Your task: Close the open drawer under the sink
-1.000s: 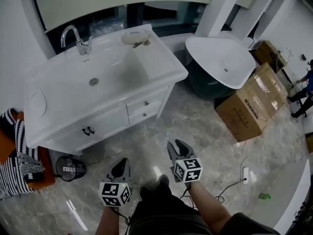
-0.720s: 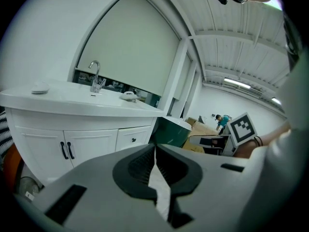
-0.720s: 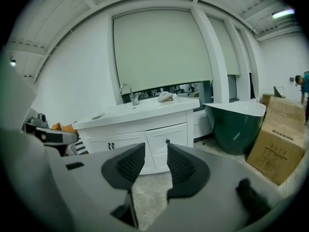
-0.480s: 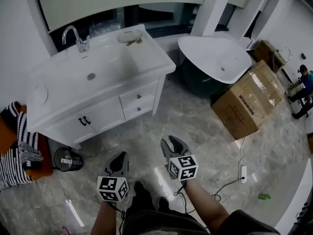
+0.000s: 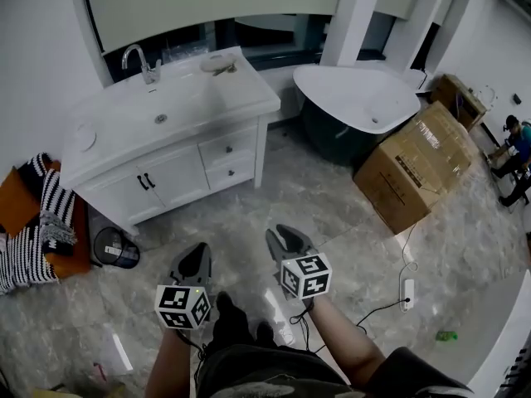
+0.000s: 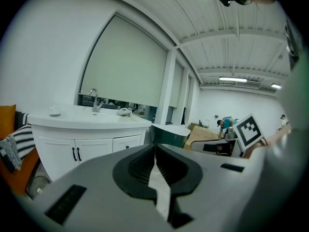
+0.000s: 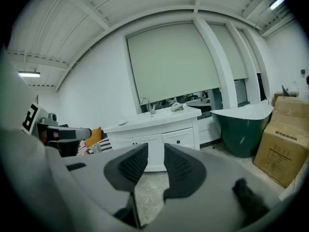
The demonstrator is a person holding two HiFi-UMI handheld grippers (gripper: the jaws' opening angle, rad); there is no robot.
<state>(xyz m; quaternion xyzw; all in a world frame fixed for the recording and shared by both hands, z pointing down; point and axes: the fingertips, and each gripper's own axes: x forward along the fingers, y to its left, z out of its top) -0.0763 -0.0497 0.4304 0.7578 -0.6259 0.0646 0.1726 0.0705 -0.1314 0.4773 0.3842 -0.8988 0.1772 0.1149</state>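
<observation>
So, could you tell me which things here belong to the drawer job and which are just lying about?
Belonging to the job: vanity drawers, sink above them.
Lying about: bathtub, cardboard box, striped blanket, power strip.

Both forearms reach forward. Your left gripper (image 5: 193, 260) has its jaws together, empty. Your right gripper (image 5: 287, 240) sits beside it, its jaws narrowly apart, just been closing on nothing.

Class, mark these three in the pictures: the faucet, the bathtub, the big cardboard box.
faucet (image 5: 148, 72): head view, on its upright body.
bathtub (image 5: 358, 98): head view, on its white inside.
cardboard box (image 5: 412, 166): head view, on its top face.
</observation>
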